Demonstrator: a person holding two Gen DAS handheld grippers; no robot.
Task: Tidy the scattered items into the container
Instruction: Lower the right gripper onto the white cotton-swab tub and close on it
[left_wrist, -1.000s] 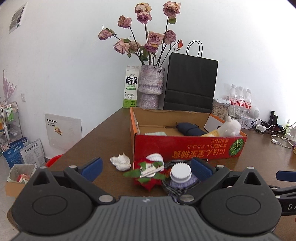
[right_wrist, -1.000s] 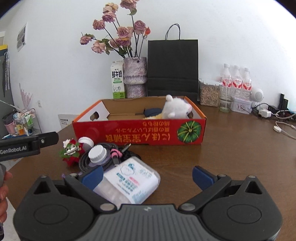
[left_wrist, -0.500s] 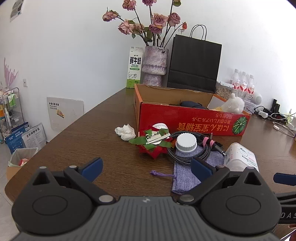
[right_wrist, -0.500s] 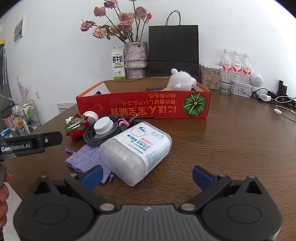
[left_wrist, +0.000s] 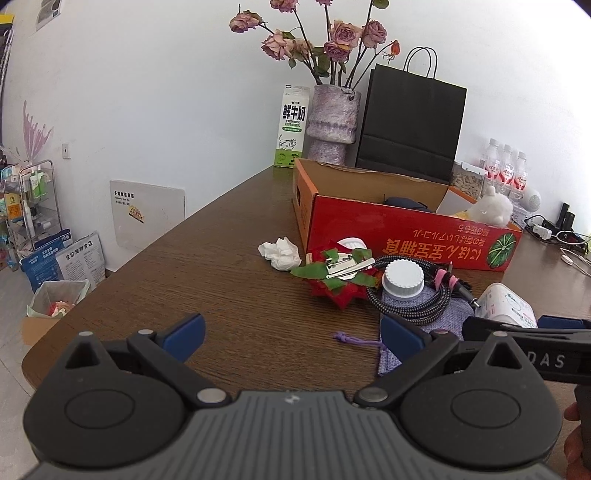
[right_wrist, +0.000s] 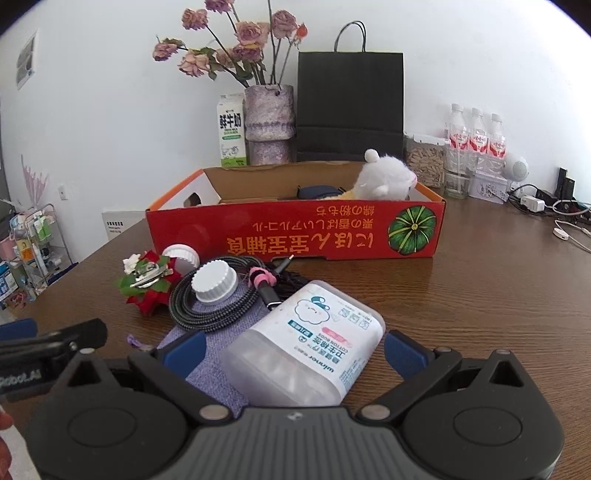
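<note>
Right gripper (right_wrist: 293, 349), spread wide and empty, straddles the cotton bud box (right_wrist: 308, 341) lying on the table before the red carton (right_wrist: 295, 234), long axis running away toward it, while the open left gripper (left_wrist: 291, 336) hovers farther off.

The milk carton (left_wrist: 291, 127) at the table's far edge reads "鲜牛奶" in green, with "FRESH MILK" beneath it. The red box (right_wrist: 295, 230) carries yellow print upside down along its near wall, beside a green pumpkin picture; I cannot read it with certainty. The cotton bud tub (right_wrist: 306, 343) lying nearest has a label with "winner", "COTTON BUDS" and "卫生棉签", also upside down from here. The right gripper's (left_wrist: 554, 360) side shows the letters "DAS", and the left gripper's (right_wrist: 22, 378) side shows "Robot.AI", its start cut off. The water bottles (right_wrist: 474, 138) have red labels too small to read.
</note>
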